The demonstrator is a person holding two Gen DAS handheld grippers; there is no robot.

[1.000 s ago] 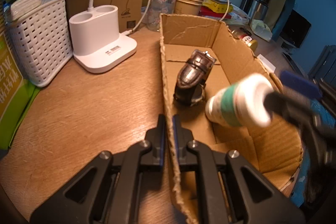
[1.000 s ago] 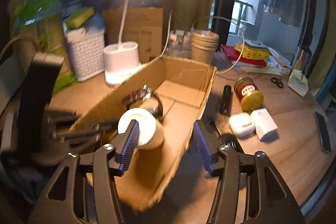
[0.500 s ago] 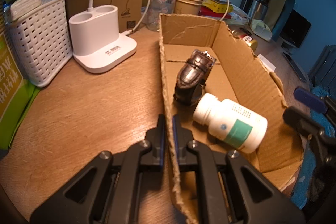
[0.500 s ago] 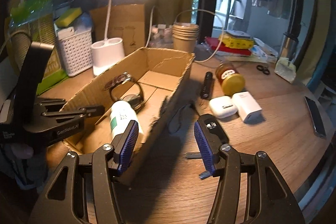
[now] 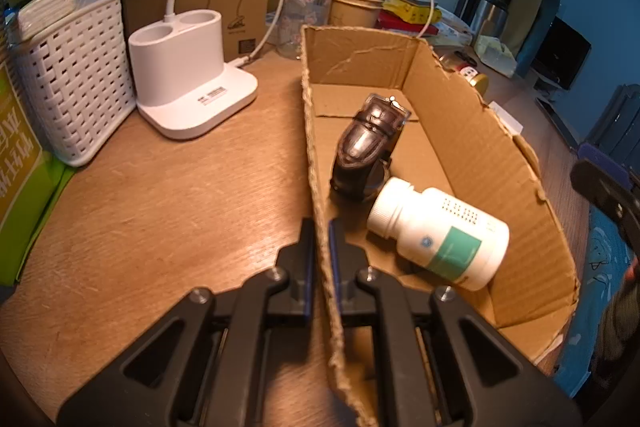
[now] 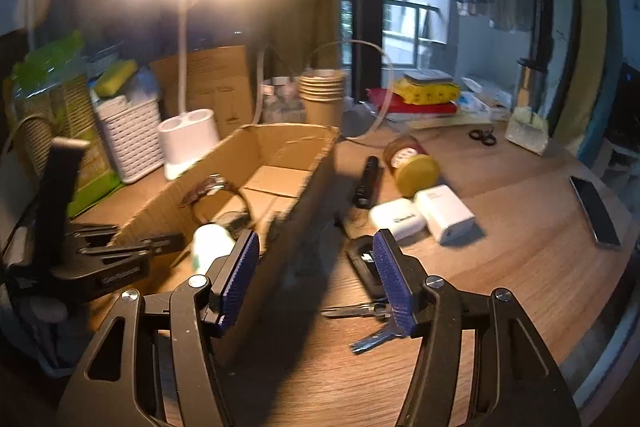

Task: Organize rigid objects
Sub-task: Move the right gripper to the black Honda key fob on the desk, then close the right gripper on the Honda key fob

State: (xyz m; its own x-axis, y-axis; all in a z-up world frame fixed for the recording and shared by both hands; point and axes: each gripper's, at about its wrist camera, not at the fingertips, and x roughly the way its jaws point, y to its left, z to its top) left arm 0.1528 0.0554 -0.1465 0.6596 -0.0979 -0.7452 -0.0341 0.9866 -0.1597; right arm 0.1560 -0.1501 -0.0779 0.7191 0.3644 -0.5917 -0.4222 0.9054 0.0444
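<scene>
An open cardboard box (image 5: 472, 131) lies on the wooden table. Inside it lie a dark wristwatch (image 5: 368, 151) and a white pill bottle (image 5: 440, 231) with a green label, on its side. My left gripper (image 5: 321, 239) is shut on the box's left wall. My right gripper (image 6: 316, 267) is open and empty, to the right of the box (image 6: 280, 155), above keys (image 6: 372, 323). A black flashlight (image 6: 366, 181), a yellow-lidded jar (image 6: 412, 163), a white earbud case (image 6: 396, 219) and a white charger (image 6: 444, 213) lie right of the box.
A white lamp base (image 5: 188, 75), a white basket (image 5: 68, 75) and paper cups (image 5: 358, 1) stand behind and left of the box. Scissors (image 6: 482, 137), a phone (image 6: 594, 211) and books (image 6: 420, 95) lie at the right. The lit lamp glares overhead.
My right gripper let go of the pill bottle, which now lies in the box, and drew back to the right over the table. The left gripper has not moved.
</scene>
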